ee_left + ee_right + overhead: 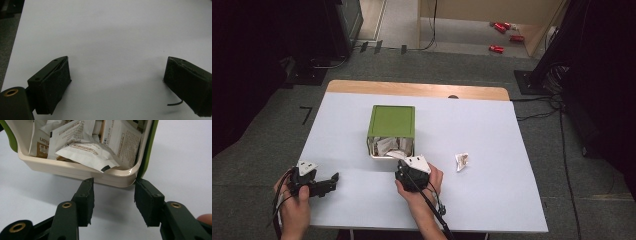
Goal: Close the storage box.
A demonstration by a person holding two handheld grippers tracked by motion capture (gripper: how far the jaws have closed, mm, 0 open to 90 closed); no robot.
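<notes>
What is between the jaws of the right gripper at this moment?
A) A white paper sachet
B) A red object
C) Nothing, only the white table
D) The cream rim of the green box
C: the right gripper has its jaws apart over bare white table, just short of the cream-lined green box of white paper sachets.

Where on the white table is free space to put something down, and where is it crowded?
Free: the white table right of the crumpled white sachet, and the strip behind the green box of sachets. Crowded: the box's open front, where the right tool sits.
</notes>
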